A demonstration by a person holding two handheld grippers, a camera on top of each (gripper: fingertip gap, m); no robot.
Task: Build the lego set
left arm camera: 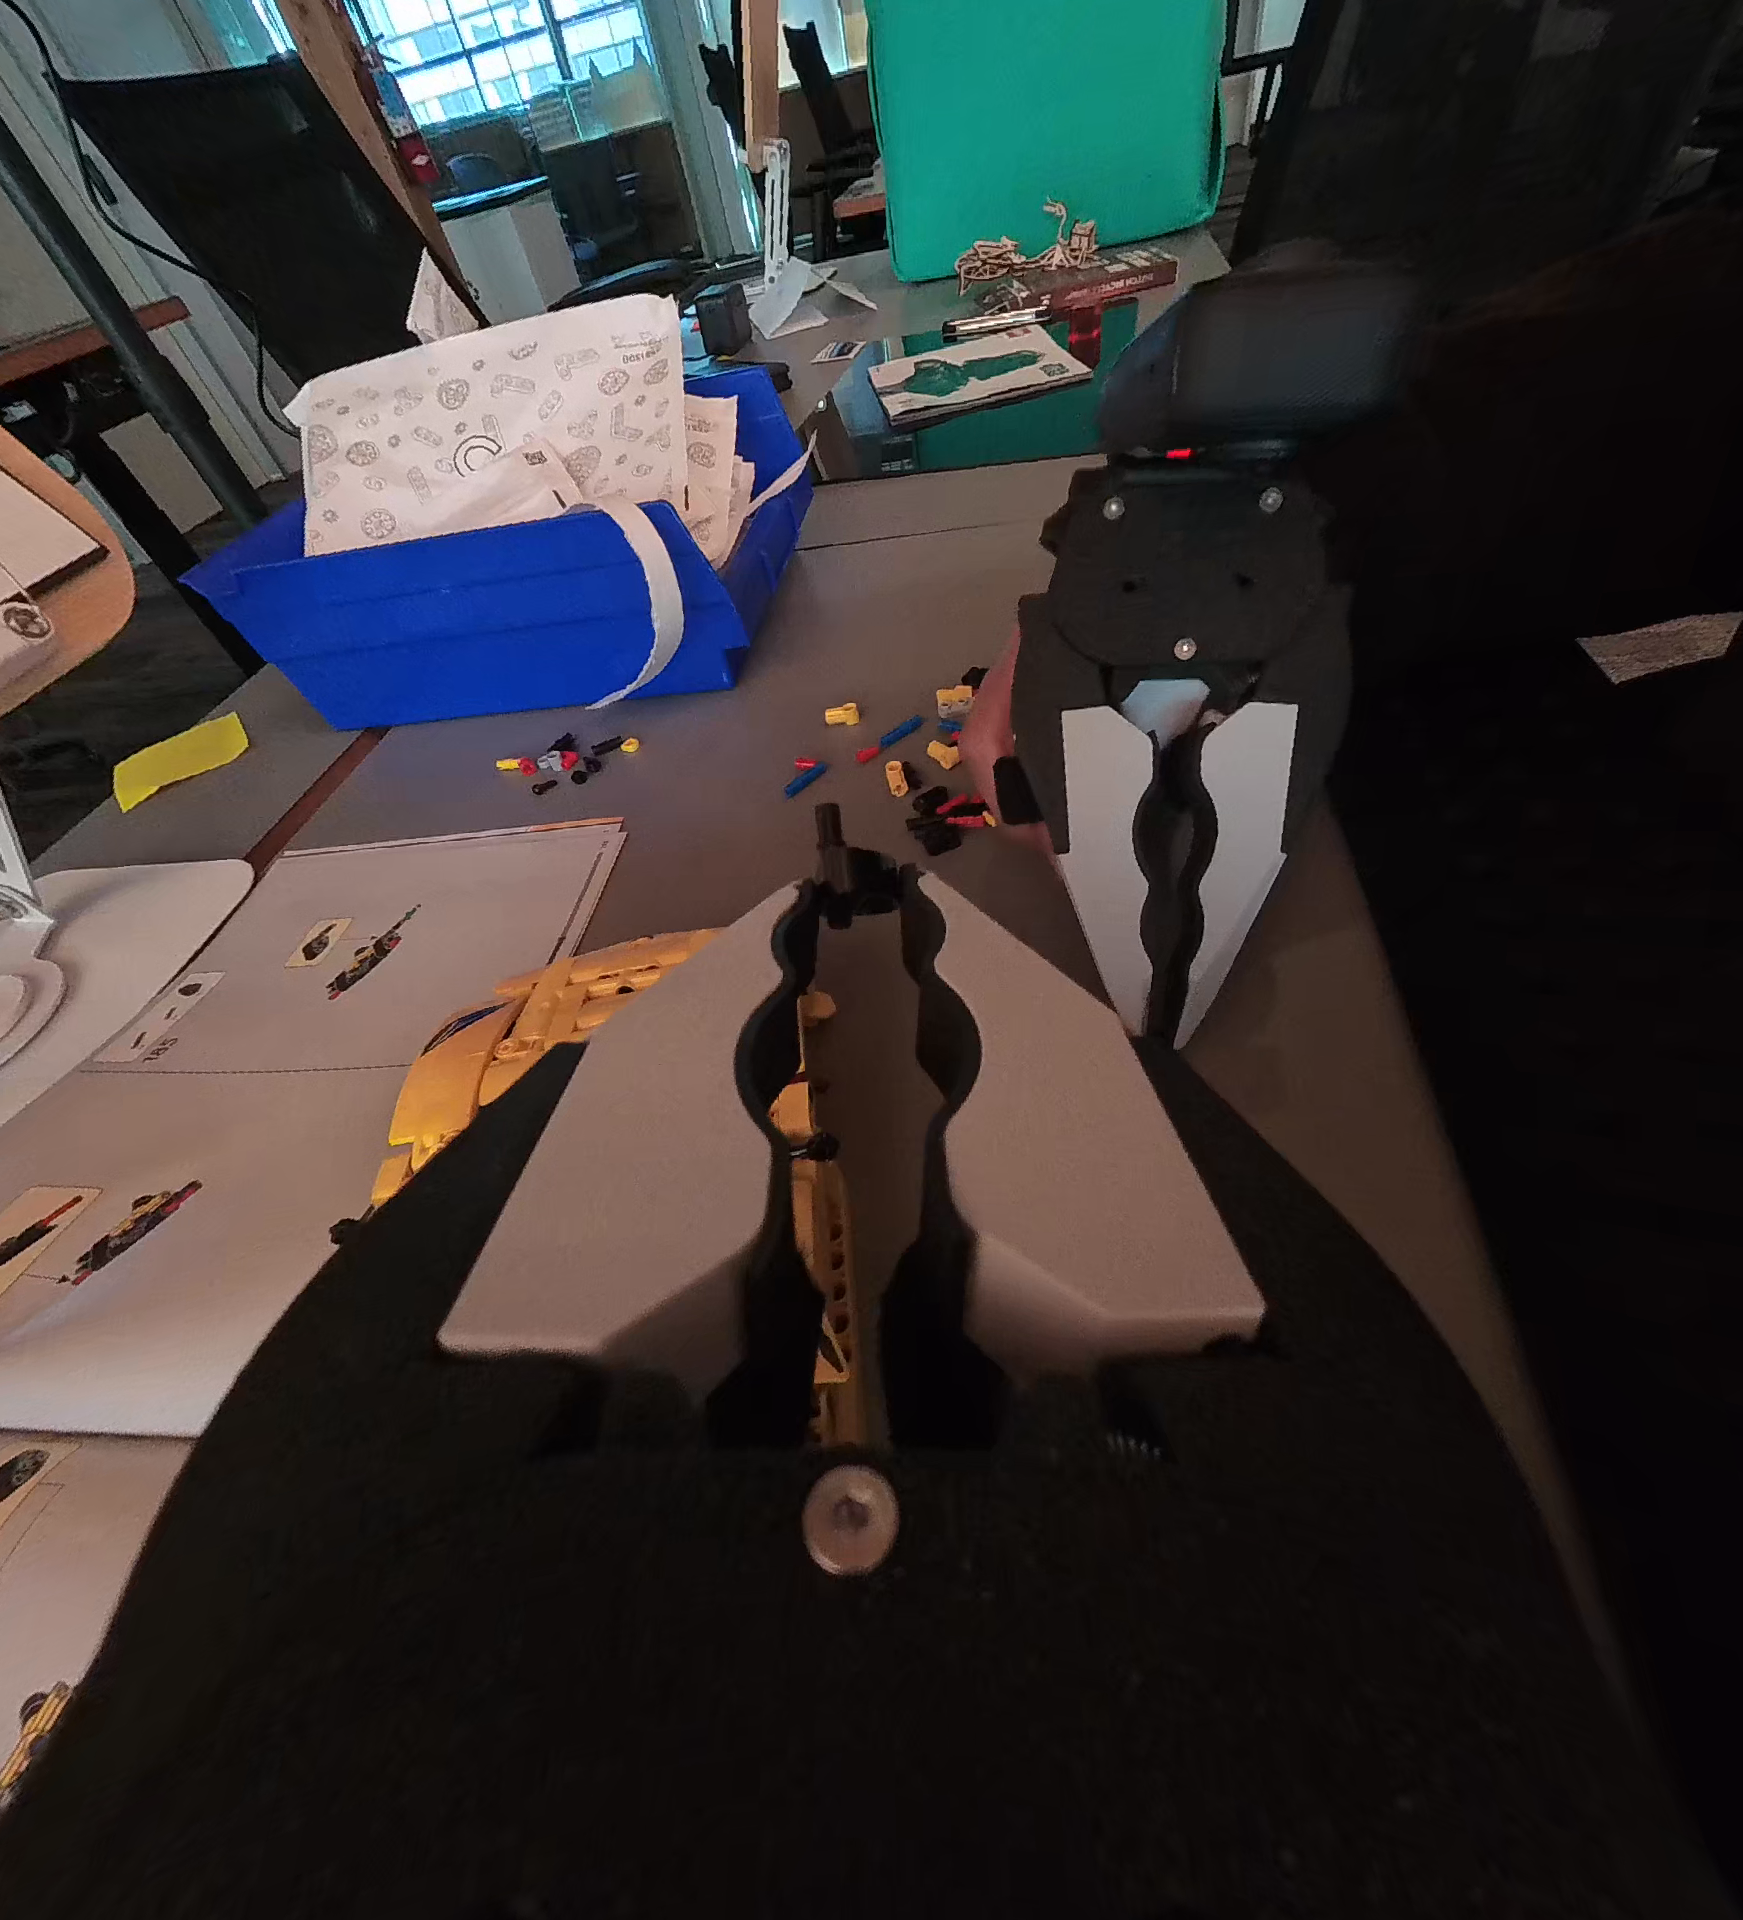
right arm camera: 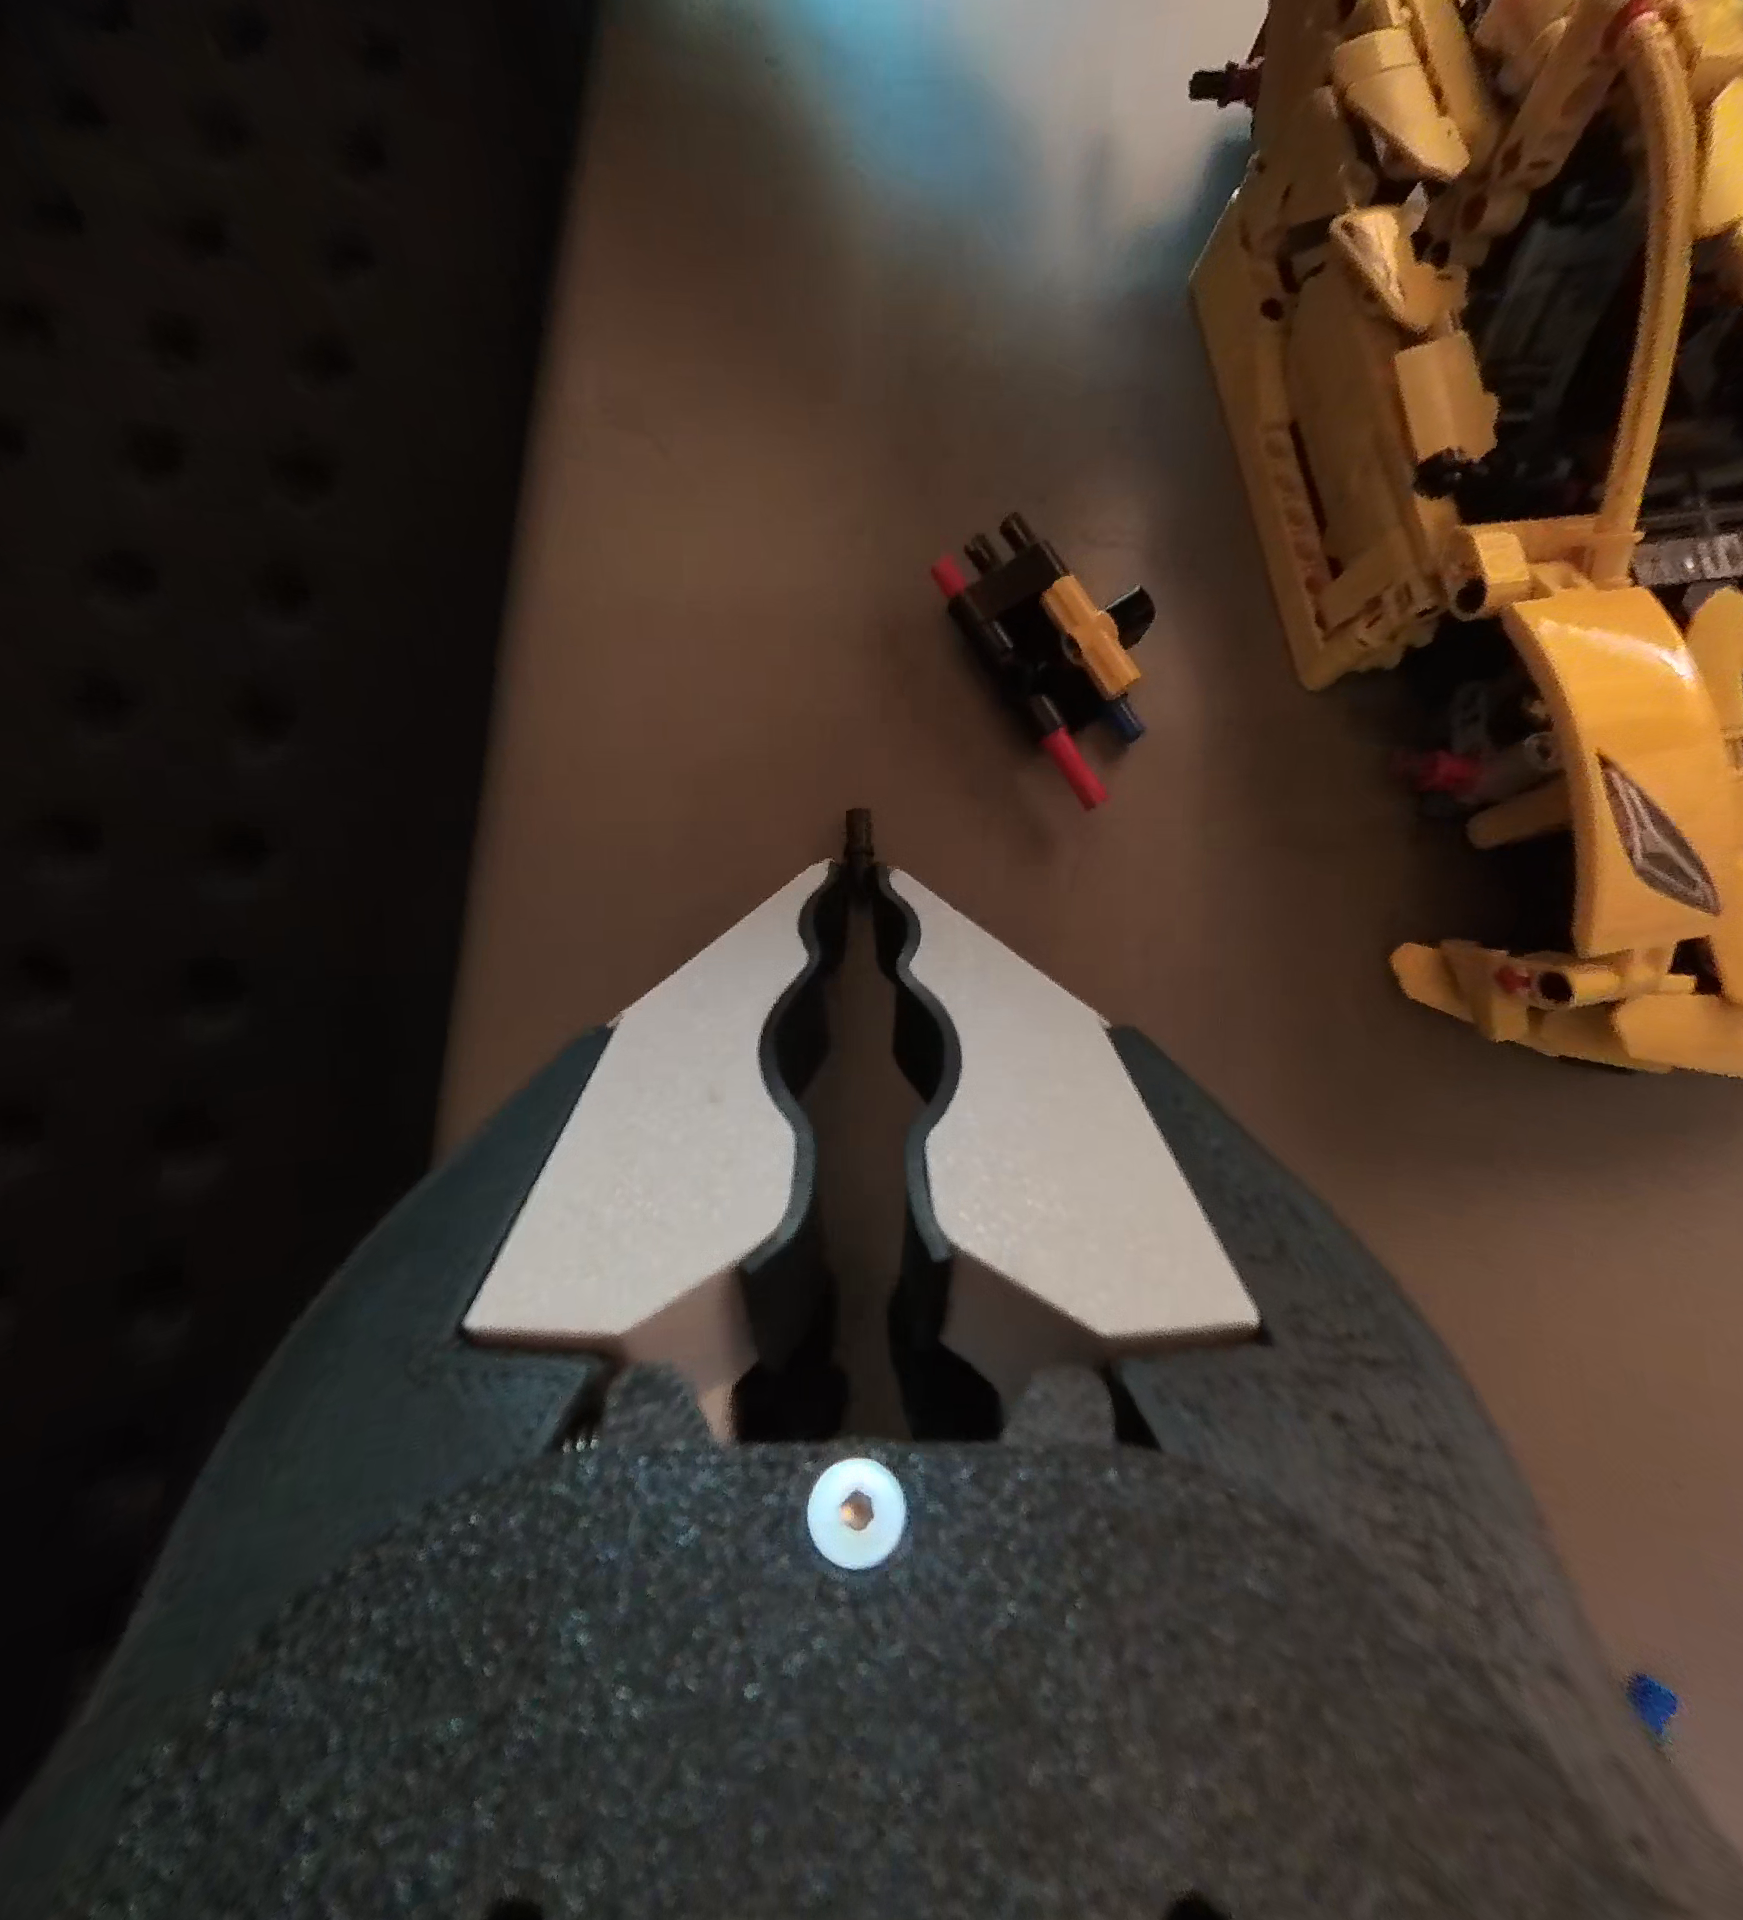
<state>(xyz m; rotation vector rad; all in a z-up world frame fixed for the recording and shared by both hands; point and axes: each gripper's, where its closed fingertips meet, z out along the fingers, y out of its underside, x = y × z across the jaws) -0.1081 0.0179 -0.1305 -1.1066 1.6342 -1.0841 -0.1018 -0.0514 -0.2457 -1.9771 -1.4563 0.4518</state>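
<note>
My left gripper [left arm camera: 854, 883] is shut on a small black lego connector [left arm camera: 862, 871], with a black pin [left arm camera: 827, 826] sticking up out of it, held above the grey table [left arm camera: 721, 831]. The yellow lego car [left arm camera: 555, 997] lies just below and left of it, partly hidden by my fingers. My right gripper [right arm camera: 859, 871] is shut on a thin black pin [right arm camera: 859, 836] whose tip sticks out past the fingertips, close over the table. In the left wrist view the right gripper [left arm camera: 1163, 1023] points down at the table. A small black, yellow and red sub-assembly [right arm camera: 1043, 644] lies ahead of it, beside the car [right arm camera: 1469, 520].
Loose red, blue, yellow and black pieces [left arm camera: 898, 758] lie scattered mid-table, with a smaller cluster [left arm camera: 566, 758] to the left. A blue bin [left arm camera: 493, 623] with paper bags stands behind. An open instruction booklet [left arm camera: 327, 987] lies at the left. A dark perforated surface [right arm camera: 171, 623] borders the table. Some 12 centimeters of space lies between my two pairs of fingers.
</note>
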